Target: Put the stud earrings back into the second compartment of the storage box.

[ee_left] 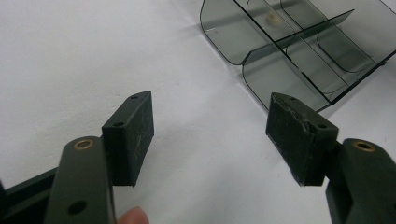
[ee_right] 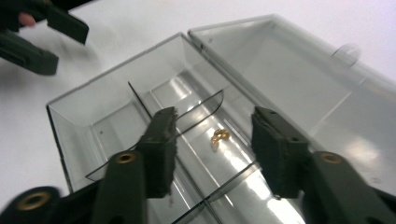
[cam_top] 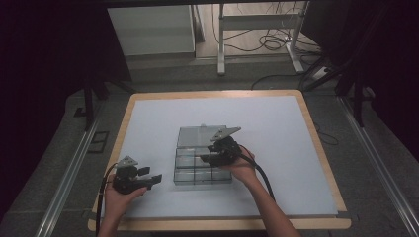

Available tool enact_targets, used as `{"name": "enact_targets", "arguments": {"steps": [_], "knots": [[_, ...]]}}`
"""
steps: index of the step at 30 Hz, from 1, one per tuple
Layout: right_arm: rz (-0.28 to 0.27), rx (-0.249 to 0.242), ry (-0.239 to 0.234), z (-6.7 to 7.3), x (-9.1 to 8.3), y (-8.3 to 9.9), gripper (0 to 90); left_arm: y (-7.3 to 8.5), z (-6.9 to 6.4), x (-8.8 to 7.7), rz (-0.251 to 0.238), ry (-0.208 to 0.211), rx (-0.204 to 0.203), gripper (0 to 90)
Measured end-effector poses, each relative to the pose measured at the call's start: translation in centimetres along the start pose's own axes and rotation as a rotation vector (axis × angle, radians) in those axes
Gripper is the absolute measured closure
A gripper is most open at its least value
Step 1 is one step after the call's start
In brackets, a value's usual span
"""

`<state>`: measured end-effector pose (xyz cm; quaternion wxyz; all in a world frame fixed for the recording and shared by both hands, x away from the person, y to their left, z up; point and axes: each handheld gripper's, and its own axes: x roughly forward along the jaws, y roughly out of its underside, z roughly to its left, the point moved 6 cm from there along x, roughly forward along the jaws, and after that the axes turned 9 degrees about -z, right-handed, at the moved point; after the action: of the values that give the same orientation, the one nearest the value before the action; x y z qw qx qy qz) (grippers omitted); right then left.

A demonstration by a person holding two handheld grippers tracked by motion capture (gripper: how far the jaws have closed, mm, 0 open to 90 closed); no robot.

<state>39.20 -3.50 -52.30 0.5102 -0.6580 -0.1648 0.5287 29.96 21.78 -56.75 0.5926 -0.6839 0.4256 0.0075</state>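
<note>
**Clearing the compartment box after a drop**

High view: the right gripper point(cam_top: 210, 153) hovers over the open compartment box point(cam_top: 203, 163) mid-table, nearer the front edge; lift straight up. Left gripper view: left gripper point(ee_left: 210, 135) released, empty, near the box's corner. Right gripper view: jaws parted, nothing held, small amber piece point(ee_right: 219, 136) lying in a compartment; avoid the dividers.

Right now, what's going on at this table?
A person works over an open clear box with dividers, its lid folded back flat. The right gripper hangs over a middle compartment, fingers apart, and a small amber piece lies on the floor of that compartment between them, not gripped. It looks just dropped in. The left gripper sits open on the table to the box's left, holding nothing.
</note>
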Motion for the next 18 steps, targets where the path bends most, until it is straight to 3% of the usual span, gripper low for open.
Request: {"name": "enact_targets", "arguments": {"steps": [8,12,18], "knots": [[-0.072,0.023,0.024,-0.9,-2.4,-0.6,37.0,-0.4,0.3,-0.6,-0.051,-0.021,0.002,34.1],[-0.082,0.044,0.063,-1.8,-3.3,-0.5,34.1,-0.7,-0.2,-0.7,-0.073,0.021,-0.004,34.1],[-0.101,0.083,0.108,-2.9,-4.9,-0.8,32.6,-0.5,-0.6,-0.4,-0.062,0.035,0.004,34.0]]}}
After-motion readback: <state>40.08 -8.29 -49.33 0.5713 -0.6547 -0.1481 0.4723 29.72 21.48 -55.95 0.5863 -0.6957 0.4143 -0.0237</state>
